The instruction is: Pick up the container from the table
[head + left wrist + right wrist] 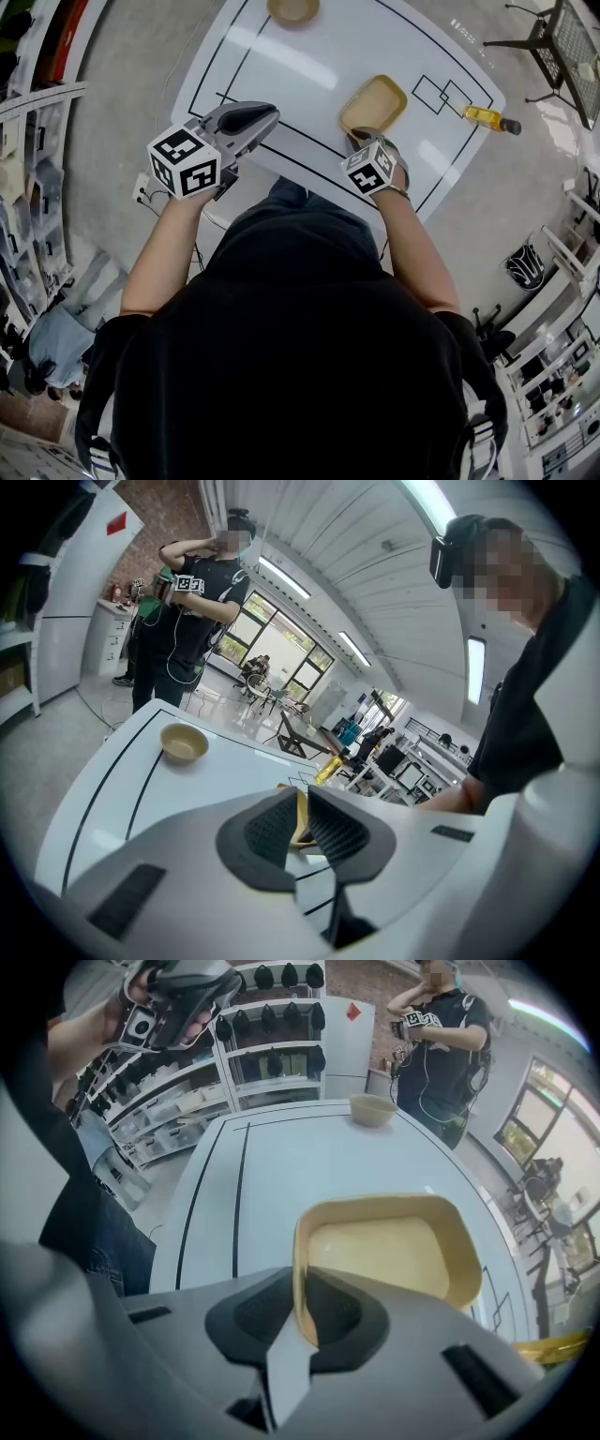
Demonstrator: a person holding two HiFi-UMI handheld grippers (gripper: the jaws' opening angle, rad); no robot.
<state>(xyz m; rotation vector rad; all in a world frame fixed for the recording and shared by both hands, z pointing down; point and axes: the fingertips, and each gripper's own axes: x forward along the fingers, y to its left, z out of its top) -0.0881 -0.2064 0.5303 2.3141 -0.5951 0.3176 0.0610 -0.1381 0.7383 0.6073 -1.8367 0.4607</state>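
Note:
A shallow yellow container (373, 103) sits on the white table (300, 66) near its front edge, in front of my right hand. My right gripper (362, 141) points steeply down at its near end. In the right gripper view the container (375, 1251) has its near rim wall standing between the two dark pads, and the right gripper (302, 1312) is shut on that rim. My left gripper (265, 116) hovers over the table's front left, apart from the container. Its jaws (302, 813) show only a narrow slit with nothing in it.
A tan bowl (292, 9) stands at the table's far side. An oil bottle (489, 118) lies at the right edge, beside black squares drawn on the tabletop. A person (192, 602) stands beyond the table. A dark metal chair (553, 37) is at the far right.

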